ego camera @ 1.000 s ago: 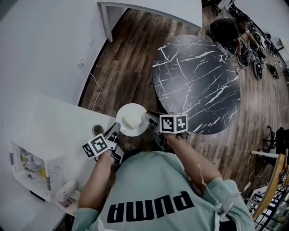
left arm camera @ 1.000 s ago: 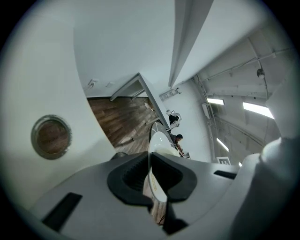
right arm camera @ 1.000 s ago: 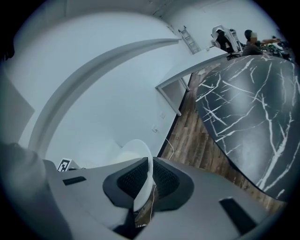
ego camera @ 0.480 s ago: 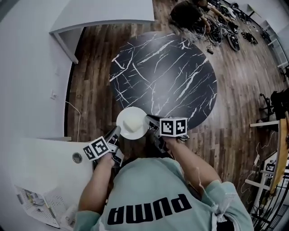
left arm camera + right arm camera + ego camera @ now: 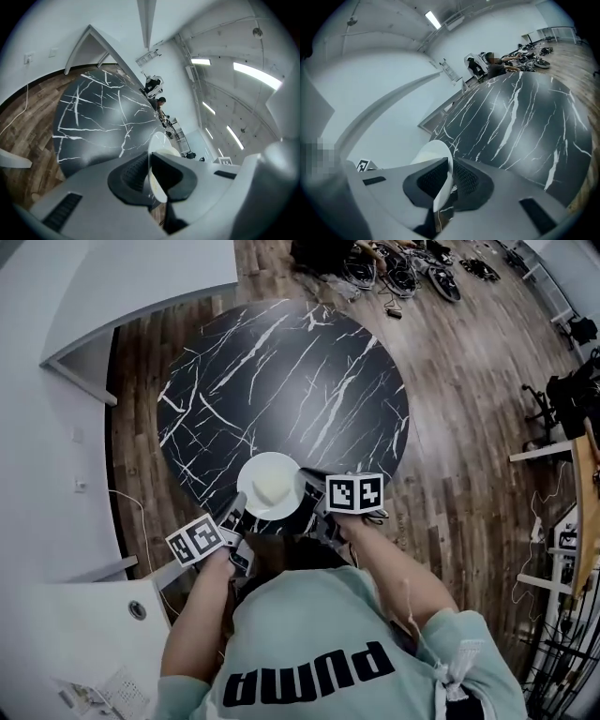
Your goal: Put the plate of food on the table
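Note:
A white plate (image 5: 270,486) with a pale lump of food (image 5: 269,487) is held between both grippers over the near edge of the round black marble table (image 5: 281,381). My left gripper (image 5: 234,515) is shut on the plate's left rim, seen edge-on as plate (image 5: 154,176) between its jaws. My right gripper (image 5: 309,491) is shut on the right rim, where the plate (image 5: 440,180) stands clamped between the dark pads. The table (image 5: 525,122) fills the right gripper view and the table (image 5: 98,122) lies ahead in the left one.
Wood floor (image 5: 450,437) surrounds the table. A white counter (image 5: 84,634) with a round hole lies at lower left. Bikes and clutter (image 5: 403,263) with a person sit beyond the table's far side. A white wall (image 5: 122,277) runs at upper left.
The view has swung from the white counter toward the table. The plate, still held by both grippers, now hangs over the table's near edge instead of over the floor.

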`<state>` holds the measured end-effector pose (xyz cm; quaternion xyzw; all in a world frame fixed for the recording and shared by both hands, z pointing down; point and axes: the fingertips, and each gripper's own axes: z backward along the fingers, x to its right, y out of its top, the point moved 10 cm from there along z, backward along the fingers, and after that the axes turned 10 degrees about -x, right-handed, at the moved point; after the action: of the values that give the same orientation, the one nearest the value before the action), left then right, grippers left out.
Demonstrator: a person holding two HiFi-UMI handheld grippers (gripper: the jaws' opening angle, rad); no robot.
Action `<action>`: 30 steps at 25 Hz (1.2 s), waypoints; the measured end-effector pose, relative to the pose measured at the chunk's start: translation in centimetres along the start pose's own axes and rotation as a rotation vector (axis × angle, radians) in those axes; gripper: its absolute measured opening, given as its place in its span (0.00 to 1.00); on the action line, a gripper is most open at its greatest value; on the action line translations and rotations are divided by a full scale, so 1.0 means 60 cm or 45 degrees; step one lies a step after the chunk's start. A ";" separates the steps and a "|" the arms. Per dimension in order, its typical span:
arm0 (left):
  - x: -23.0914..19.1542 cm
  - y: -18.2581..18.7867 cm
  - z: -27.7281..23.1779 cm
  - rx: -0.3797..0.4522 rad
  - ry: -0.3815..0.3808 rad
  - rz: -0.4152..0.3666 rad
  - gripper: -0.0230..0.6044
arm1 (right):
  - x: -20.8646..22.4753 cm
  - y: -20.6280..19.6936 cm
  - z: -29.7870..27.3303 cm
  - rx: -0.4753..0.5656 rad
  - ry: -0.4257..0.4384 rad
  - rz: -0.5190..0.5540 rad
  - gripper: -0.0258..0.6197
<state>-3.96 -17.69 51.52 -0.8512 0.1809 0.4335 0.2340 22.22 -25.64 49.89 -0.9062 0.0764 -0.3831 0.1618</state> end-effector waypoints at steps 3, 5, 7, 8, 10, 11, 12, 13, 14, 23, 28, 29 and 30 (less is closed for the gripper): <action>0.018 0.013 -0.061 -0.035 0.010 -0.013 0.08 | 0.053 0.025 0.013 0.010 -0.011 -0.034 0.08; 0.029 0.023 -0.103 -0.063 0.009 -0.020 0.08 | 0.089 0.044 0.022 0.020 -0.029 -0.054 0.08; 0.036 0.029 -0.143 -0.099 0.013 -0.021 0.08 | 0.123 0.058 0.027 0.028 -0.049 -0.082 0.08; 0.037 0.031 -0.160 -0.117 0.019 -0.019 0.08 | 0.139 0.063 0.027 0.029 -0.057 -0.097 0.08; 0.037 0.035 -0.194 -0.150 0.030 -0.019 0.08 | 0.169 0.069 0.027 0.026 -0.074 -0.122 0.08; 0.038 0.036 -0.214 -0.168 0.031 -0.023 0.08 | 0.185 0.072 0.030 0.026 -0.088 -0.134 0.08; 0.040 0.036 -0.236 -0.189 0.030 -0.028 0.08 | 0.203 0.074 0.036 0.027 -0.105 -0.148 0.08; 0.043 0.035 -0.257 -0.212 0.028 -0.035 0.08 | 0.220 0.076 0.043 0.031 -0.122 -0.162 0.08; 0.046 0.034 -0.277 -0.235 0.028 -0.042 0.08 | 0.235 0.077 0.048 0.035 -0.139 -0.177 0.08; 0.067 0.031 -0.381 -0.337 0.097 -0.164 0.09 | 0.320 0.082 0.069 0.069 -0.231 -0.236 0.08; 0.068 0.026 -0.399 -0.360 0.164 -0.223 0.09 | 0.330 0.082 0.069 0.054 -0.259 -0.221 0.08; 0.068 0.025 -0.402 -0.364 0.172 -0.230 0.09 | 0.332 0.083 0.068 0.052 -0.264 -0.217 0.08; 0.067 0.026 -0.405 -0.367 0.177 -0.236 0.09 | 0.334 0.084 0.066 0.052 -0.270 -0.214 0.08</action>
<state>13.38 -32.88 60.33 -0.9168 0.0535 0.3718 0.1355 38.94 -34.67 58.94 -0.9413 -0.0251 -0.2990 0.1545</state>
